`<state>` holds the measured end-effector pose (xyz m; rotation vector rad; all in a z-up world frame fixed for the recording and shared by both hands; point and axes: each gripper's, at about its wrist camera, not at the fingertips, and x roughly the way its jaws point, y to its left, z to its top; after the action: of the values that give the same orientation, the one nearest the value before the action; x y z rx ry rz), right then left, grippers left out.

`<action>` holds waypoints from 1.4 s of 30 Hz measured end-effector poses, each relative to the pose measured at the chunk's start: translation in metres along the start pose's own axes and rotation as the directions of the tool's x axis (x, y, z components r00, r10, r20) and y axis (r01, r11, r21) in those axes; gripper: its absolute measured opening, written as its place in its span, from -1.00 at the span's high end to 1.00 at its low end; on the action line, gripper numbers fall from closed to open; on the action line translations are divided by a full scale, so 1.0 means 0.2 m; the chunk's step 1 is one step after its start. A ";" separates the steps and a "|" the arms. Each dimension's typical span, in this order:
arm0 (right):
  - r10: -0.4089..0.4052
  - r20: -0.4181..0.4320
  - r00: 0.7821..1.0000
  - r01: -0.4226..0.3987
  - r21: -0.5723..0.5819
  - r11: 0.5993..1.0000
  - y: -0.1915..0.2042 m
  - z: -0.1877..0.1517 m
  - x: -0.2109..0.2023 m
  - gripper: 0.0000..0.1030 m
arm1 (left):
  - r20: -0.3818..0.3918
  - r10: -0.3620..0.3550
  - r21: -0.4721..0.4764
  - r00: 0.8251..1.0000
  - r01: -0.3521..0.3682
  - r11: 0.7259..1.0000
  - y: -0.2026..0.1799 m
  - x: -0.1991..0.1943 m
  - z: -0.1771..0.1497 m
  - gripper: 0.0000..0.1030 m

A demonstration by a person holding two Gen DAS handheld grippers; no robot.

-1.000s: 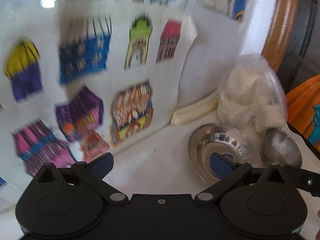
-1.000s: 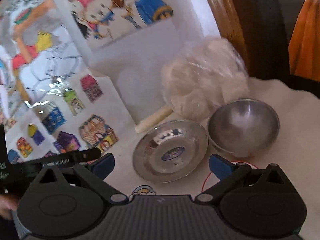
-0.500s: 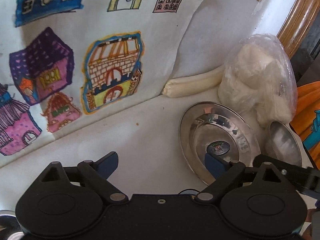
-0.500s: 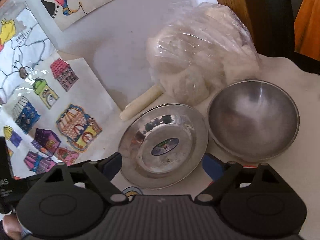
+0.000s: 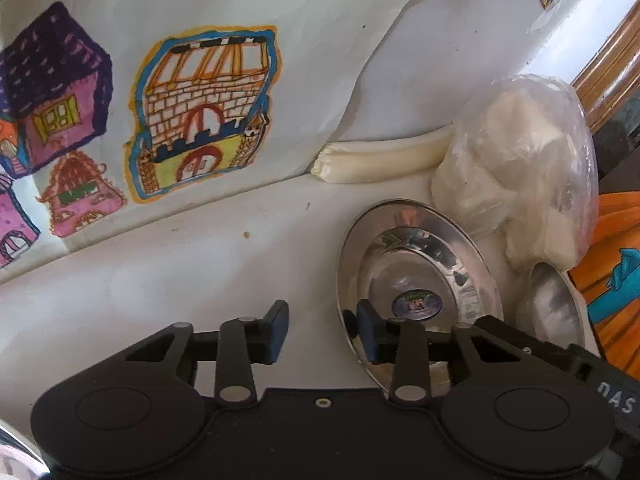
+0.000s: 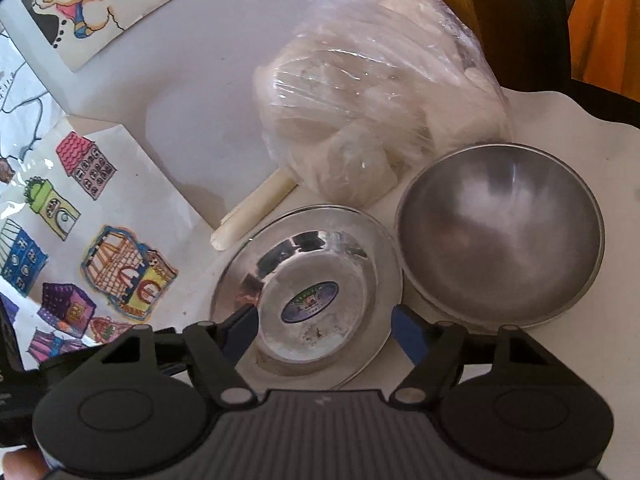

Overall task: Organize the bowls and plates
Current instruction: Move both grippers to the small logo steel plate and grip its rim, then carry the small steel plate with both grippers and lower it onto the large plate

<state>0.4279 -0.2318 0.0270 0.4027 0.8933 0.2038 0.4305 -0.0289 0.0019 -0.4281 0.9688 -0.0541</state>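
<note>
Left wrist view: the left gripper [image 5: 322, 330] sits lower and nearer the white tabletop [image 5: 200, 280] than a second ago, and its jaws, then spread wide, are closing; the right blue pad sits over the near-left inner rim of the steel plate [image 5: 420, 276], the left pad over bare table outside that rim, so the rim lies between them with a gap still showing, nothing clenched yet; the steel bowl [image 5: 550, 312] lies beyond the plate to the right, under the plastic bag of white lumps [image 5: 516, 176]; the house drawings sheet [image 5: 168, 92] rises ahead-left, with open table before it.

Right wrist view: the right gripper [image 6: 322, 334] has come closer, the plate [image 6: 312, 280] now filling the space between its closing jaws; the pads straddle the plate's near edges, contact unclear, so released for now; the bowl [image 6: 500, 232] stands ahead-right, its rim just beside the plate's; bag [image 6: 380, 92] and a pale roll [image 6: 252, 212] crowd the far side.
</note>
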 end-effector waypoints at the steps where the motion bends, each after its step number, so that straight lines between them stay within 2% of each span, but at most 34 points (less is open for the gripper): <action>1: -0.003 0.004 1.000 0.003 0.002 1.000 0.00 0.00 0.00 -0.45 | 0.000 -0.001 -0.002 1.000 0.001 1.000 0.00 0.00 0.00 0.30; 9: -0.035 0.012 0.999 0.035 -0.023 0.999 -0.01 0.01 0.00 -0.19 | 0.003 -0.010 0.008 1.000 0.010 1.000 -0.06 0.02 -0.01 0.66; 13: -0.053 -0.013 0.999 0.052 -0.023 0.998 -0.01 0.02 0.00 -0.16 | 0.002 0.006 0.025 1.000 -0.006 1.000 -0.08 0.03 -0.01 0.67; 17: -0.109 -0.058 0.992 0.107 -0.047 0.993 0.00 0.02 0.04 -0.13 | -0.002 0.015 0.031 1.000 -0.015 0.999 -0.10 0.05 -0.02 0.67; 19: -0.118 -0.053 0.992 0.115 -0.055 0.992 0.00 0.01 0.06 -0.04 | -0.006 0.015 0.031 1.000 -0.015 0.999 -0.11 0.05 -0.01 0.68; 24: -0.125 -0.039 0.991 0.123 -0.057 0.991 -0.01 -0.01 0.07 0.50 | 0.000 0.025 0.048 1.000 -0.025 0.999 -0.09 0.04 0.00 0.72; 26: -0.117 -0.032 0.993 0.115 -0.051 0.992 -0.02 -0.03 0.07 0.58 | -0.001 0.028 0.047 1.000 -0.028 0.999 -0.09 0.03 0.00 0.74; 33: -0.081 -0.012 0.997 0.080 -0.066 0.995 -0.01 -0.06 0.03 0.59 | 0.019 0.037 0.064 0.999 -0.038 0.997 -0.07 -0.07 -0.01 0.75; 42: -0.016 0.029 0.999 0.017 -0.062 0.998 0.04 -0.12 -0.12 0.59 | 0.066 0.005 0.084 0.998 -0.011 0.996 -0.01 -0.32 -0.05 0.74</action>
<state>0.3943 -0.2275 0.0347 0.3396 0.8602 0.2098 0.3860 -0.0194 0.0472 -0.3465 0.9005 -0.0731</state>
